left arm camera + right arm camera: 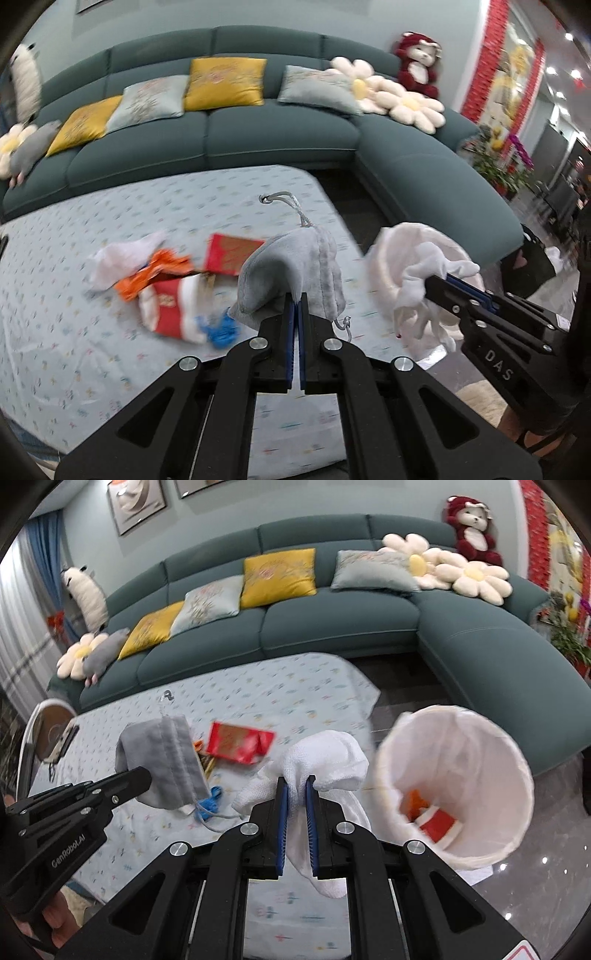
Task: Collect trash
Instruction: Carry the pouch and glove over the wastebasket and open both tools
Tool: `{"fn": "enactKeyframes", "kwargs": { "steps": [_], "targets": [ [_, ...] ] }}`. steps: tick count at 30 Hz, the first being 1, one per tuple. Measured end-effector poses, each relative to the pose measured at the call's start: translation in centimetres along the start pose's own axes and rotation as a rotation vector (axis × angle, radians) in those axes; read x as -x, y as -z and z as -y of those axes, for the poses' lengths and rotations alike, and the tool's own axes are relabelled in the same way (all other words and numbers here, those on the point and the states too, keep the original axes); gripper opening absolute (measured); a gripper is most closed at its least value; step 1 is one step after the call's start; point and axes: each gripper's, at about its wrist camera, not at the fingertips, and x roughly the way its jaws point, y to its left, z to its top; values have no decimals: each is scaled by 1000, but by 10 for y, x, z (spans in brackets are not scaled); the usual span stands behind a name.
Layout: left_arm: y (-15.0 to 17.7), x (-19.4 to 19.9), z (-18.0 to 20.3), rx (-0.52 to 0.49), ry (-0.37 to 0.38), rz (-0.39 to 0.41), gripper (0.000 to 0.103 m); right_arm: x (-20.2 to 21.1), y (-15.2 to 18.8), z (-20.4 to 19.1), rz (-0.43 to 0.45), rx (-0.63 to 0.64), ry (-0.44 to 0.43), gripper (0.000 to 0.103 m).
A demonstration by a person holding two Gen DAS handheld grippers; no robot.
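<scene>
Teal corner sofa (332, 620) against pale blue wall (229, 513), framed pictures (136, 502) above, glossy grey floor (546, 849) right

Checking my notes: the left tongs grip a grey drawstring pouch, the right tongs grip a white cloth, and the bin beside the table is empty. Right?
Not quite. The bin already holds red and orange wrappers, as the right wrist view shows. The rest is right.

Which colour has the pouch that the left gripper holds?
The pouch is plain grey with a grey drawstring; the right wrist view shows it best.
</scene>
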Motion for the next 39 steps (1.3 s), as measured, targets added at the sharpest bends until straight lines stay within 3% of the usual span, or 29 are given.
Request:
{"fn": "enactKeyframes", "kwargs": {
  "steps": [20, 30, 34, 39],
  "targets": [
    [-34, -56, 157, -205, 148, -50, 1, 28, -9, 145, 72, -150, 138, 10],
    [-43, -80, 181, -205, 177, -73, 4, 18, -15, 173, 69, -182, 156, 10],
    [-46, -85, 181, -197, 176, -79, 5, 17, -17, 174, 79, -186, 169, 17],
    [-47, -83, 173, -176, 153, -69, 20, 17, -19, 170, 85, -181, 176, 23]
  ]
}}
